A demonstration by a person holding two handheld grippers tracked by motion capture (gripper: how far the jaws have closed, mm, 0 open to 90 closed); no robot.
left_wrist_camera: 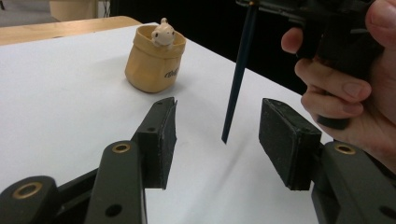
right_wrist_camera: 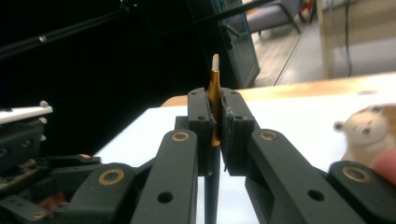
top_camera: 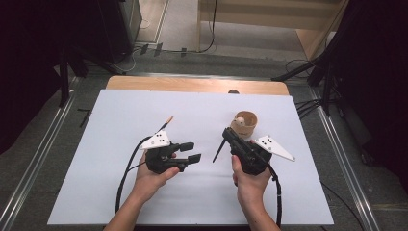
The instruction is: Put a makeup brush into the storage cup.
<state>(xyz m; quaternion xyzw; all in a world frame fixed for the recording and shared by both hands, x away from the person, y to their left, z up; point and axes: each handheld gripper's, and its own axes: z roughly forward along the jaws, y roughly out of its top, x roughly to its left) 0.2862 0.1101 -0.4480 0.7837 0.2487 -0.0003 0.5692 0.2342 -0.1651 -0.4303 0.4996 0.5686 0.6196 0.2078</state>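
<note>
The desk (top_camera: pixel 144 192), covered with a white sheet, is carrying everything here, and the high view is giving the whole layout: two hands entering from the bottom, each holding a tool. The left tool (top_camera: pixel 191 152) is resting low near the middle with its jaws standing apart and nothing between them; the left gripper view is confirming the empty gap. The right tool (top_camera: pixel 227 134) is clamping a dark pencil (top_camera: pixel 219 150), which is slanting down toward the desk. The right gripper view is revealing what the high view is hiding: the pencil's gold ferrule and pale eraser end (right_wrist_camera: pixel 215 79) poking up between closed pads. Just behind the right tool, a small tan pot (top_camera: pixel 246 123) with a pale animal figure (left_wrist_camera: pixel 164 32) is standing on the sheet.
</note>
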